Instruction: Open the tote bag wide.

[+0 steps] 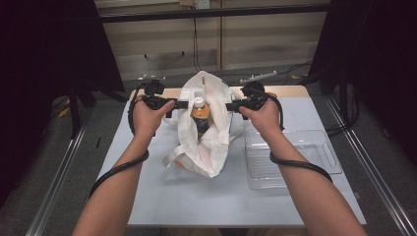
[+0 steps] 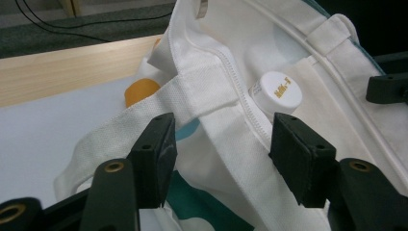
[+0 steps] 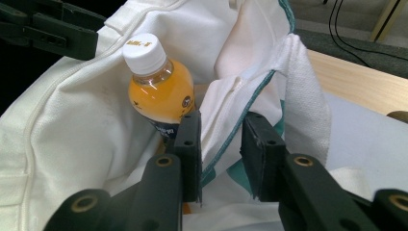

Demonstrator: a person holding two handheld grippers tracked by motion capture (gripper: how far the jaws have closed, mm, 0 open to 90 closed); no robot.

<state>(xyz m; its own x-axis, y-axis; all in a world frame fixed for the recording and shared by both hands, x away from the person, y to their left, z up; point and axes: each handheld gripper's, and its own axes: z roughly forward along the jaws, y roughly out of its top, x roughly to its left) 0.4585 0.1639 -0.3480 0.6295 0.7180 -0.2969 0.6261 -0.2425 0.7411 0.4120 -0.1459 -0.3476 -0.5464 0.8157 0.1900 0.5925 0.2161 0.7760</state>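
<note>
Right tool straddles white bag rim; bottle cap lettering unreadable.

- The bag sits in the middle of the table.
- A bottle stands inside the bag (cap up).
- A tray lies on the table, just right of the bag.

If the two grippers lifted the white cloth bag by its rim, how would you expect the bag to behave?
The bag would likely sag and fold, since its thin cloth already creases around the left gripper and right gripper. The full-looking bottle inside would probably pull it down in the middle. The bottle might tip, as only loose cloth props it.
</note>
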